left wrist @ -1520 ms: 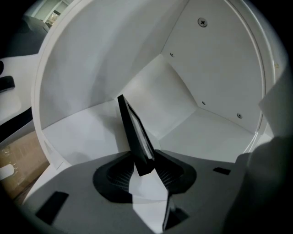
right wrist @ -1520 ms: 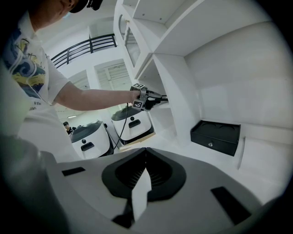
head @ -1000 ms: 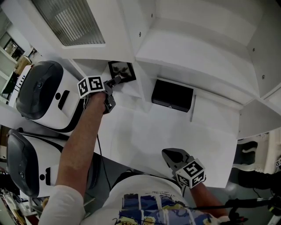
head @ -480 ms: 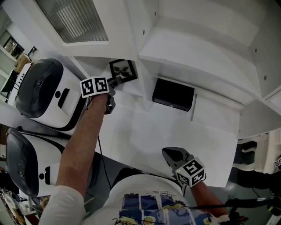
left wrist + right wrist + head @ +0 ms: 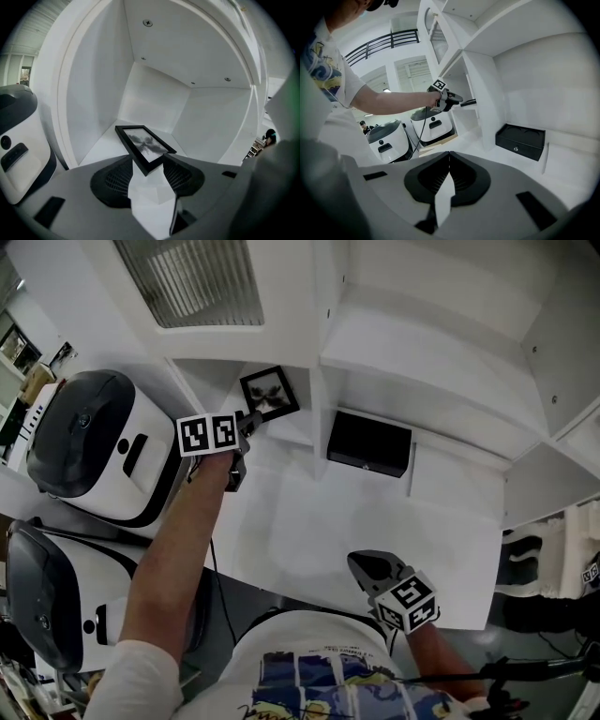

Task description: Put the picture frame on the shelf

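Where the picture frame (image 5: 144, 146) is lying: flat on the floor of the left-hand shelf compartment (image 5: 154, 105), one corner pointing toward the front edge.
Compartment contents: the frame.
Left gripper (image 5: 147, 165): its jaws have just been opening and are standing wide apart, with the frame's near corner sitting between their tips.
Right gripper (image 5: 449, 161): its jaws are resting together on nothing, over the worktop's (image 5: 309, 521) front edge.
Black box (image 5: 368, 443): sitting shut at the worktop's back edge.

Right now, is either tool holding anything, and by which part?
Nothing is held. The jaws of the left gripper have just been opening; the picture frame's corner lies loose between them. The right gripper is shut, empty.
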The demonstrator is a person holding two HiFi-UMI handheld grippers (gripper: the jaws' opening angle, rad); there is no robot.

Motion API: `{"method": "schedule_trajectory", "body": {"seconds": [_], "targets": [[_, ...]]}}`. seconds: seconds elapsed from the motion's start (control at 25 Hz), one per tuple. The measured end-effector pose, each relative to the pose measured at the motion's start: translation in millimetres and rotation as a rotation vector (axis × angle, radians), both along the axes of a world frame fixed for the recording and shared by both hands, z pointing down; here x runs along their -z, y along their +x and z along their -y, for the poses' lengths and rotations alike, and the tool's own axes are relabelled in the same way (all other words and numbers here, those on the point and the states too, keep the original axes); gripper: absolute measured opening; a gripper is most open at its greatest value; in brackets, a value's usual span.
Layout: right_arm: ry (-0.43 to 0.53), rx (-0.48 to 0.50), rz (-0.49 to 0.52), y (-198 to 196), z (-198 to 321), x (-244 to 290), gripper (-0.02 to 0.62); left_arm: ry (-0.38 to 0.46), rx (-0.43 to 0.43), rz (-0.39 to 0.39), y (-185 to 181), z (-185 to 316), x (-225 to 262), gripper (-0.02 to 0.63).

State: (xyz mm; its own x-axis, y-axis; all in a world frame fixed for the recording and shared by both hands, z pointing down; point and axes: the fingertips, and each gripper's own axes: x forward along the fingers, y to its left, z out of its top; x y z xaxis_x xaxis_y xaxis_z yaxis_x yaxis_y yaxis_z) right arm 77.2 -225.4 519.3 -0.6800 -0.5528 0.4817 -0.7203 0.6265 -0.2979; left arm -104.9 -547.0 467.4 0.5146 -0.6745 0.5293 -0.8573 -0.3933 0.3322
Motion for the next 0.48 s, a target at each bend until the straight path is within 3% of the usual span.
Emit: {"method": "schedule_trajectory", "body": {"seconds": [0.32,0.48], "targets": [[0.029,-0.021,-0.04,-38,-9,8,0.025,0.054,-0.112,-0.032,-18,-53,17,0.203],[0.04,-0.021,-0.054,-64,-18,10,0.025,0.079,-0.162,-0.036,-38,-90,21,0.14]]}}
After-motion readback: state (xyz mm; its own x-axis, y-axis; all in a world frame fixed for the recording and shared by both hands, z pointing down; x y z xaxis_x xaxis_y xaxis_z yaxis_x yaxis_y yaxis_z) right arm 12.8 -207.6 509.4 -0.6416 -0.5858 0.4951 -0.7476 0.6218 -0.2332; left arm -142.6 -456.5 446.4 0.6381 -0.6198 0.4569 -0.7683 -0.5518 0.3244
